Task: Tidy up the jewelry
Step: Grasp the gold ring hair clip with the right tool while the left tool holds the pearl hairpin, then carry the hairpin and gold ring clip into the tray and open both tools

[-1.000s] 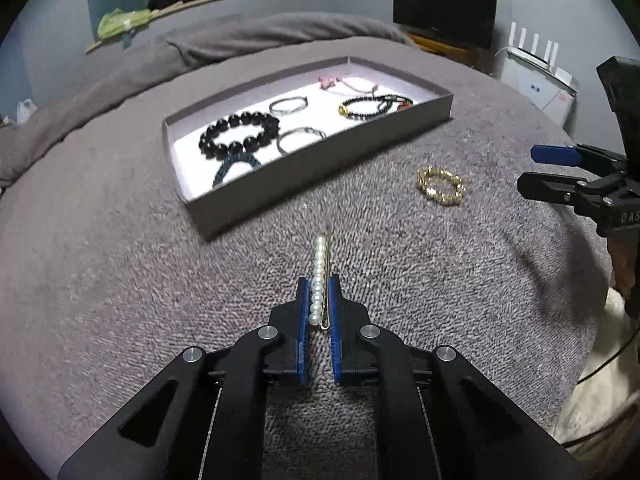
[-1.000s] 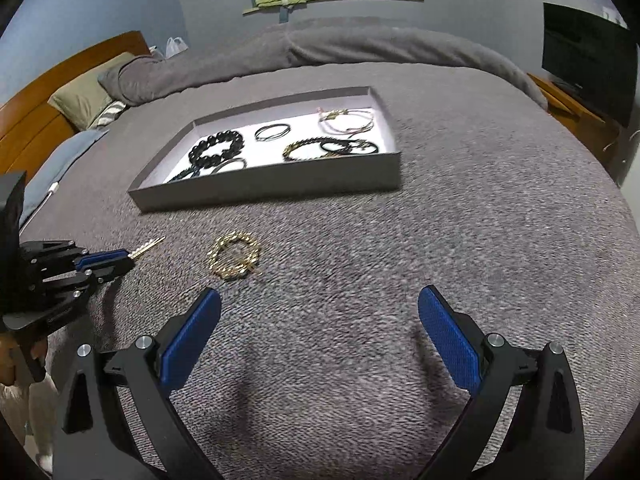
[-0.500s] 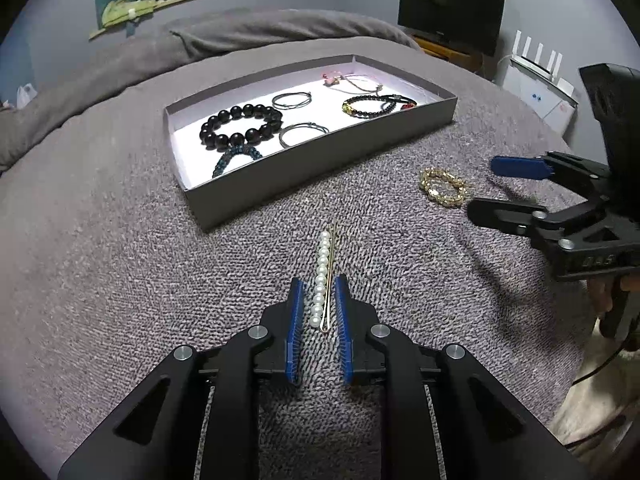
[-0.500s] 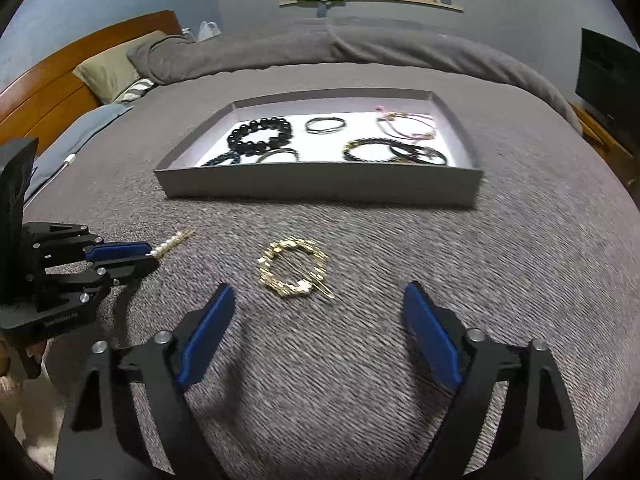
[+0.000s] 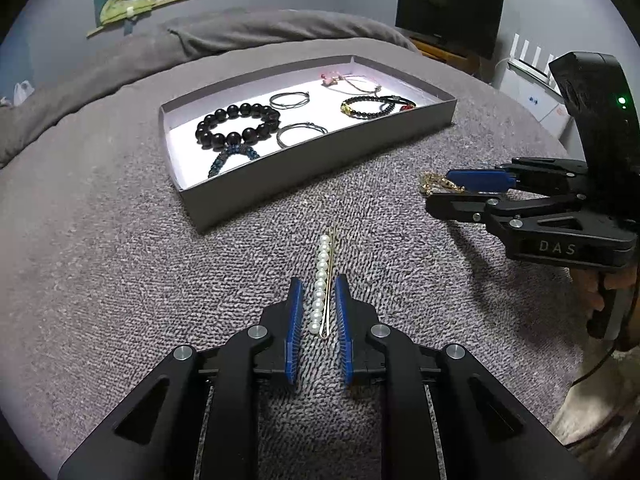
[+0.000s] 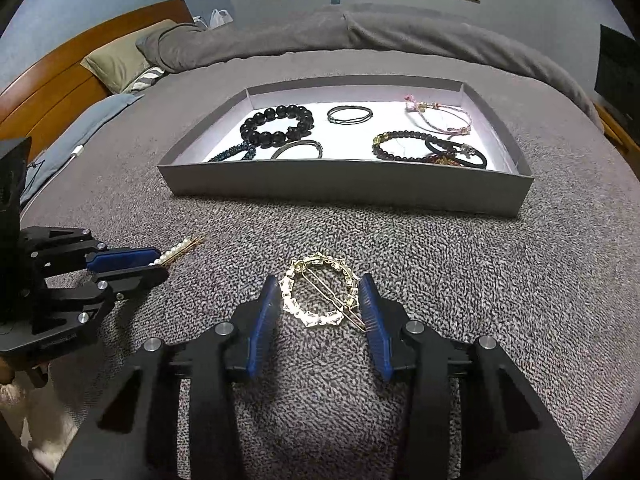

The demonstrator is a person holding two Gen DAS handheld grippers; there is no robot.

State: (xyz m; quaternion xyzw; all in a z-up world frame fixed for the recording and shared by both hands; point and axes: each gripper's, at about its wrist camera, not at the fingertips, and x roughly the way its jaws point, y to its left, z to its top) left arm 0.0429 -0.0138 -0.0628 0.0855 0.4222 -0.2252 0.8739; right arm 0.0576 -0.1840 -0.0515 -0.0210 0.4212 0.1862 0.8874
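The pearl hairpin (image 5: 323, 285) lay on the bed between the left gripper's (image 5: 319, 300) slightly spread fingers, its long axis pointing straight ahead, while the right gripper (image 6: 318, 304) straddled the gold clip (image 6: 319, 295), fingers spread.

The raised letters "DAS" stand on the black body of the right gripper (image 5: 444, 190), seen from the left wrist view. No other writing is legible anywhere.
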